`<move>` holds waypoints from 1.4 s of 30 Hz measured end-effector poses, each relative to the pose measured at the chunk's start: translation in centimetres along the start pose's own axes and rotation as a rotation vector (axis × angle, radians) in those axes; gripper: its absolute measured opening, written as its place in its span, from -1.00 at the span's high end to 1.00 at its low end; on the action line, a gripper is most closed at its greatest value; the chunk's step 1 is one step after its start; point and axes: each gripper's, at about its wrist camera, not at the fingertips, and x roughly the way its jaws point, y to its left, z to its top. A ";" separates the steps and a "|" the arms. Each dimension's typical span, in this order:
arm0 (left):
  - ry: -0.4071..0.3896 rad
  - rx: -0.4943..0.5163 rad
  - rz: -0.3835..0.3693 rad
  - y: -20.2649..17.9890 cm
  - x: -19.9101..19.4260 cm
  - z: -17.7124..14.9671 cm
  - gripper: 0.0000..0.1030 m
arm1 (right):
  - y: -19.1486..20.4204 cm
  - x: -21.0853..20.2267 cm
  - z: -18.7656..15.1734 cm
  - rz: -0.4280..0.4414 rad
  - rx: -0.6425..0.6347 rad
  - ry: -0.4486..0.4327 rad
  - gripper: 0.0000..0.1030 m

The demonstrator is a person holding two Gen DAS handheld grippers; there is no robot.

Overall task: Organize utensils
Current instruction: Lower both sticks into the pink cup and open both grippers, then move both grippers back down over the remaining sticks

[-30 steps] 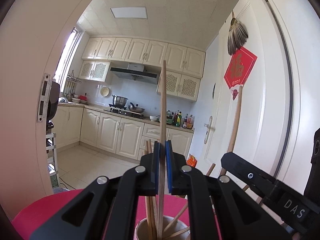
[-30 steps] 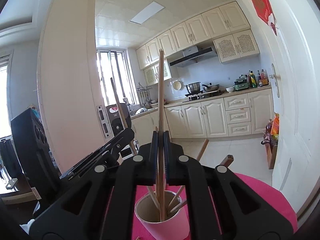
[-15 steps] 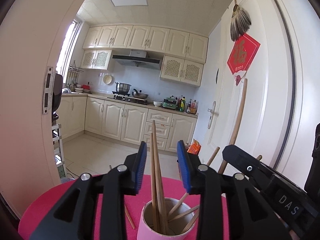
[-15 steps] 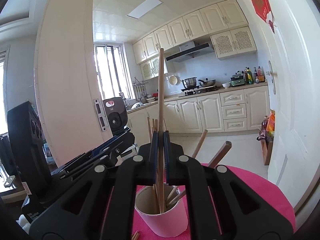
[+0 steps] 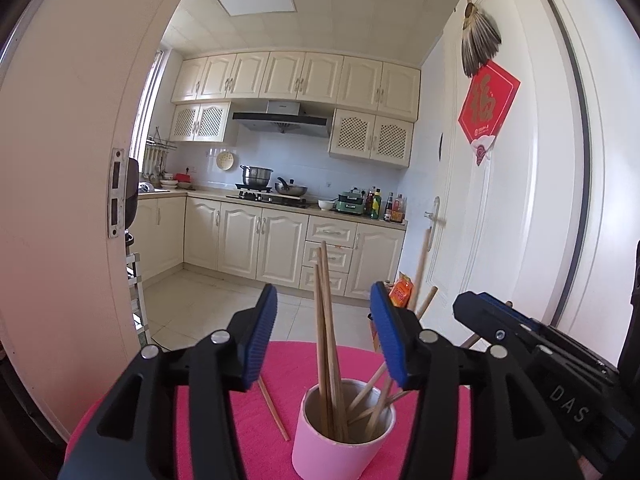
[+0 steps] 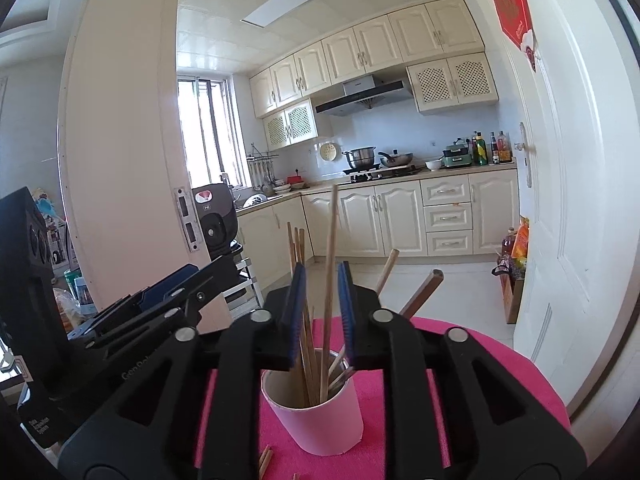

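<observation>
A pink cup (image 5: 340, 454) stands on a round pink tabletop (image 5: 224, 432) with several wooden chopsticks (image 5: 326, 320) upright in it. My left gripper (image 5: 323, 312) is behind the cup with its blue pads (image 5: 262, 332) wide apart; its jaws are opening and touch nothing. In the right wrist view the same cup (image 6: 320, 420) sits just beyond my right gripper (image 6: 322, 280). Its jaws are opening too, and one tall chopstick (image 6: 331, 248) stands free between the pads, its foot in the cup.
A loose chopstick (image 5: 274, 412) lies on the tabletop left of the cup, and more chopstick ends (image 6: 264, 460) show at the near edge. A white door (image 5: 500, 200) is on the right and a door frame (image 5: 80, 200) on the left. Kitchen cabinets stand far behind.
Both grippers let go of their chopsticks. The left one opened first and drew back slightly, its chopstick dropping into the cup. The right one has just opened, and its chopstick now leans free.
</observation>
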 end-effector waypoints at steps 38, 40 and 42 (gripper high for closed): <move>0.907 0.021 0.112 2.9 -3.0 -12.5 -0.21 | -0.3 -3.3 -9.1 -0.031 0.018 0.629 -0.06; 0.948 0.015 0.117 3.3 -2.8 -13.7 -0.21 | -0.2 -3.1 -9.9 -0.027 0.020 0.656 -0.06; 0.970 0.025 0.132 3.3 -2.7 -14.4 -0.21 | 0.0 -3.1 -10.3 -0.025 0.019 0.673 -0.06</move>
